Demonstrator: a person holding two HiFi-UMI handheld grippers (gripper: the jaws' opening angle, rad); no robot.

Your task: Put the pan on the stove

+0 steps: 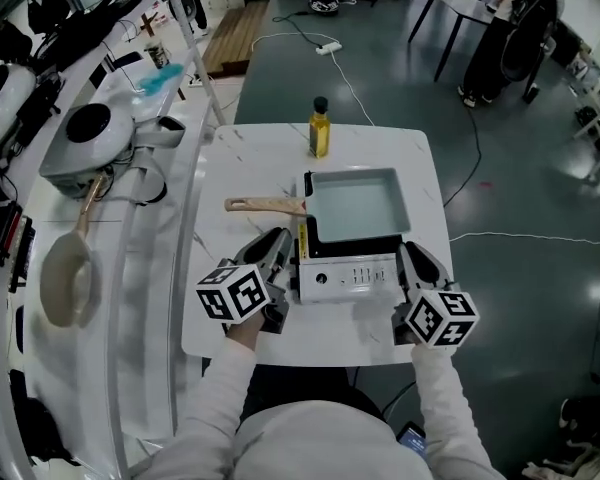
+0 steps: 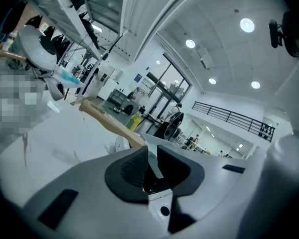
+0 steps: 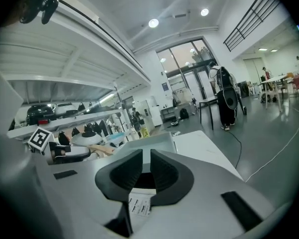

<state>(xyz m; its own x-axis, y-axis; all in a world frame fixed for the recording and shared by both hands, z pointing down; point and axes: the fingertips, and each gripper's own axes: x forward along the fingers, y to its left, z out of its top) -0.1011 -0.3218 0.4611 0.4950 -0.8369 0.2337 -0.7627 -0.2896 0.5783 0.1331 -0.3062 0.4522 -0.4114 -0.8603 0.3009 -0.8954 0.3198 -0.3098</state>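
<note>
A pale blue square pan [image 1: 358, 206] with a wooden handle [image 1: 265, 205] sits on top of the white portable stove [image 1: 345, 273] on the white table [image 1: 270, 158]. My left gripper [image 1: 283, 256] is at the stove's left side. In the left gripper view, my left gripper [image 2: 150, 159] has its pads closed on a thin upright edge of the stove [image 2: 154, 166], with the pan's handle [image 2: 112, 123] beyond. My right gripper [image 1: 412, 264] is at the stove's right side. In the right gripper view, my right gripper [image 3: 146, 168] has its pads nearly together on the stove's edge, with the pan [image 3: 149, 143] behind.
A yellow oil bottle [image 1: 320, 128] stands at the table's far edge. On the counter to the left are a round pan [image 1: 68, 283] and a white cooker [image 1: 90, 133]. Cables run over the floor to the right and beyond the table.
</note>
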